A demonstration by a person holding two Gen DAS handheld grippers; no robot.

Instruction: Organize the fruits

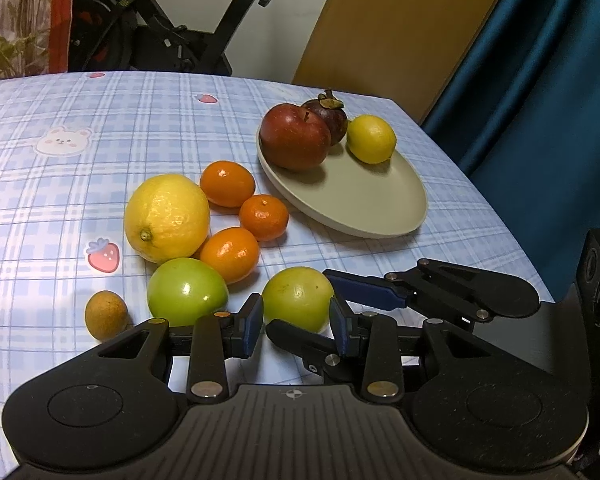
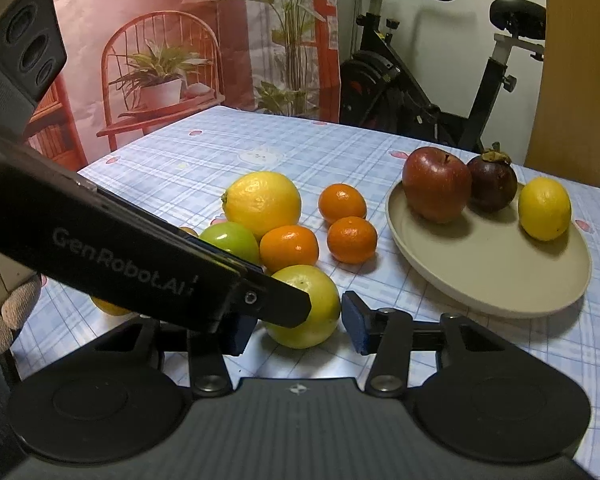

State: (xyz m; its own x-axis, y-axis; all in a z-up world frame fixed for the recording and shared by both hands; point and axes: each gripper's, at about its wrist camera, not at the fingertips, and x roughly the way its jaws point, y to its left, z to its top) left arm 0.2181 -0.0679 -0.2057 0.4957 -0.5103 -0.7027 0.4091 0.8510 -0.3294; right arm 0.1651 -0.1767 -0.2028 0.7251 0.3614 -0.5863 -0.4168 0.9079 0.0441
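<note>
A yellow-green round fruit [image 1: 298, 298] [image 2: 312, 312] lies on the checked tablecloth near the front. My left gripper [image 1: 296, 328] is shut on it, blue pads pressed to its two sides. My right gripper [image 2: 298, 330] straddles the same fruit crosswise and stands open, with a thin gap at its right pad; its left pad is hidden behind the left gripper's finger [image 2: 276, 300]. On the beige plate [image 1: 360, 200] sit a red apple [image 1: 294, 138], a mangosteen [image 1: 330, 118] and a small lemon [image 1: 371, 139].
Loose beside the held fruit lie a large lemon [image 1: 166, 218], three mandarins [image 1: 230, 254], a green apple [image 1: 186, 290] and a small brown fruit [image 1: 105, 315]. The table's right edge [image 1: 512, 240] meets a blue curtain. An exercise bike [image 2: 440, 92] stands behind the table.
</note>
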